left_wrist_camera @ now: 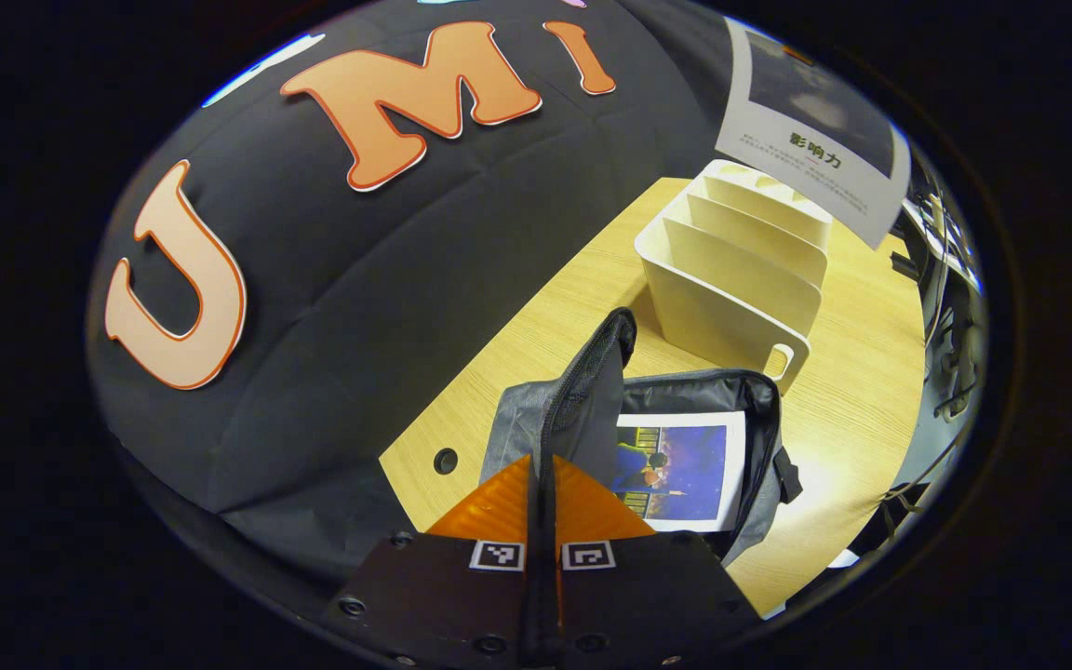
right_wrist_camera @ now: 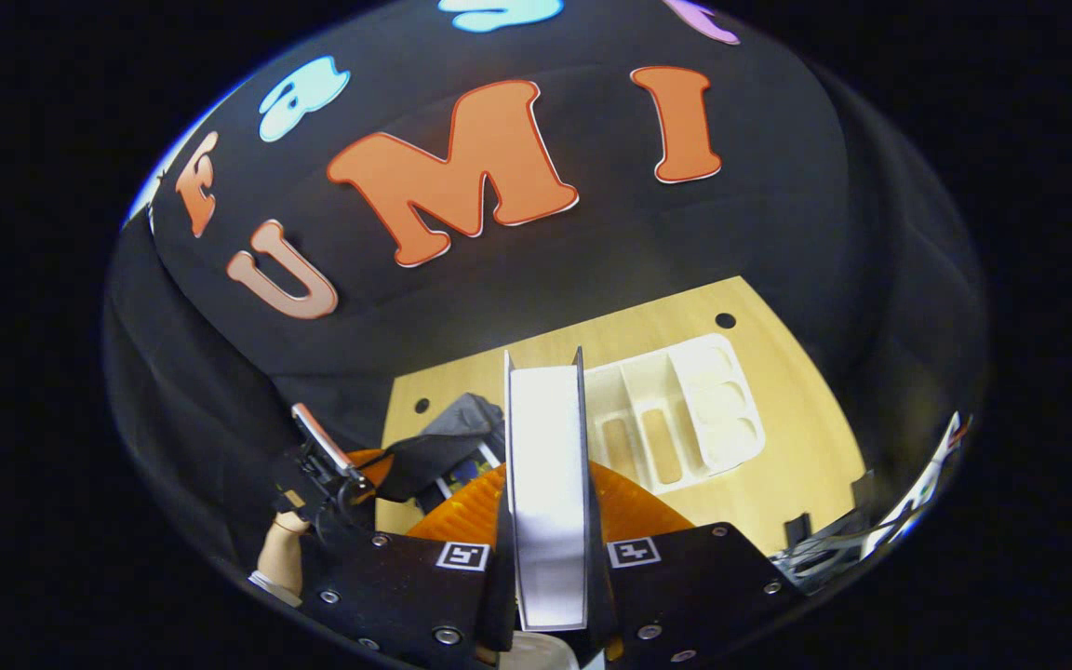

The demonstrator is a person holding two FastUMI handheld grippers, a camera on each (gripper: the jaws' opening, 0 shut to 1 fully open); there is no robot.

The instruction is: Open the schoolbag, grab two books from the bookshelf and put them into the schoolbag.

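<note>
Above the table (right_wrist_camera: 806, 437), my right gripper (right_wrist_camera: 545, 521) clamps the second book (right_wrist_camera: 547, 484) edge-up; my left gripper (left_wrist_camera: 542, 507) pinches the schoolbag (left_wrist_camera: 759, 391) flap open over the first book (left_wrist_camera: 680, 470). Next: lower it inside, leaving the bookshelf (left_wrist_camera: 731, 279) emptied.

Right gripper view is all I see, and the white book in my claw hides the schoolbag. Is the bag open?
Observer: Yes. The left claw is shut on the flap of the grey fabric schoolbag, holding it up.
Operator: Anything inside already?
Observer: One book with a blue picture cover lies flat inside.
Operator: What does my book's cover look like?
Observer: In the left gripper view, the white book shows a dark picture on top and white below, beyond the cream plastic rack.
</note>
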